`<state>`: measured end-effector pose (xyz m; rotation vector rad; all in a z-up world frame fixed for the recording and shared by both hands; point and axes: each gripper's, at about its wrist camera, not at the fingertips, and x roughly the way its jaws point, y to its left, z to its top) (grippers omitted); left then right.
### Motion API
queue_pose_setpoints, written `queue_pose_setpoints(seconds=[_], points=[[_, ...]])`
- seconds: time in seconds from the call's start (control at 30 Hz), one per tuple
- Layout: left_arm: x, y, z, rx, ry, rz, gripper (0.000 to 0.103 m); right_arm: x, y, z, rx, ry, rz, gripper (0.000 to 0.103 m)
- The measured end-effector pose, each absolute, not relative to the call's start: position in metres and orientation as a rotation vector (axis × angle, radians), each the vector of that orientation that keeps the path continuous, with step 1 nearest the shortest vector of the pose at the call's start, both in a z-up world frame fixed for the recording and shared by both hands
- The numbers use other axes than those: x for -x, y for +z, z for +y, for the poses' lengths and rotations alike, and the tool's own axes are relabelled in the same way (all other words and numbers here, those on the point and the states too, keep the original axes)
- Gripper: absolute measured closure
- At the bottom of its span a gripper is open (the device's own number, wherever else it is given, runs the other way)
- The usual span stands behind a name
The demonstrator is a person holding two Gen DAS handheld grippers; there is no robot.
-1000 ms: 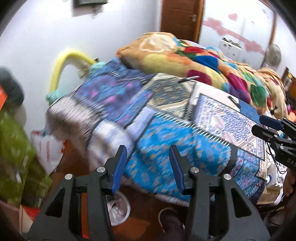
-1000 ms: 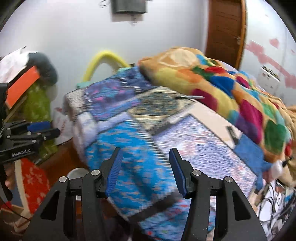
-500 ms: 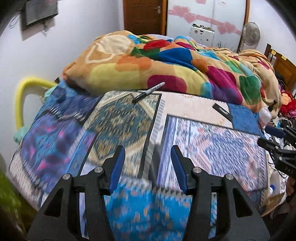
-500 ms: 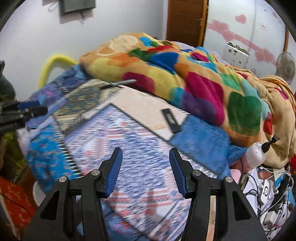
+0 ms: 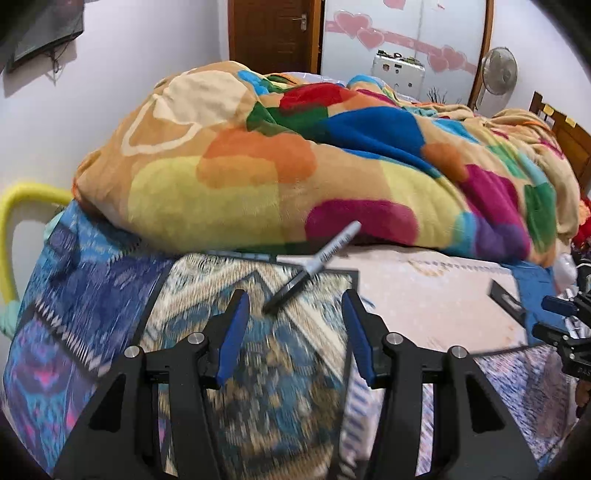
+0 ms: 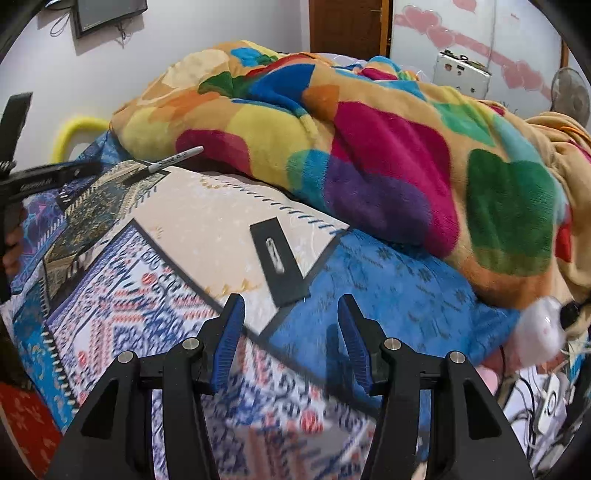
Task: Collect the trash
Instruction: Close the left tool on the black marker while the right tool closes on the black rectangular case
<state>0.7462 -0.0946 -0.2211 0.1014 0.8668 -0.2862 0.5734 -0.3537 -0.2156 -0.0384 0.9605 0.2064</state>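
Just beyond left gripper (image 5: 293, 314): marker (image 5: 314, 266).

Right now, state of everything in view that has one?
left gripper: open, empty, over the bed
right gripper: open, empty
marker: capped, lying on the patchwork sheet, untouched
black flat packet: lying flat on the sheet
blanket: bunched up
door: shut

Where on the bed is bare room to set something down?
Free: the cream patch of the bedspread between the marker and the black flat strip, and the blue patch beside it. Crowded: the heaped blanket covers the far side.
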Motion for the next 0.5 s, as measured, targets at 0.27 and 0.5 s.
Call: queue_pose_setpoints(seconds=[0.27, 0.5], points=[[-0.784, -0.259, -0.100, -0.125, -0.262, 0.888, 0.052, -0.593, -0.232, -0.346, 0.087, 0.229, 0.948, 0.054], [-0.795, -0.272, -0.103, -0.089, -0.305, 0.905, 0.052, -0.595, -0.231, -0.338, 0.140, 0.251, 0.917, 0.060]])
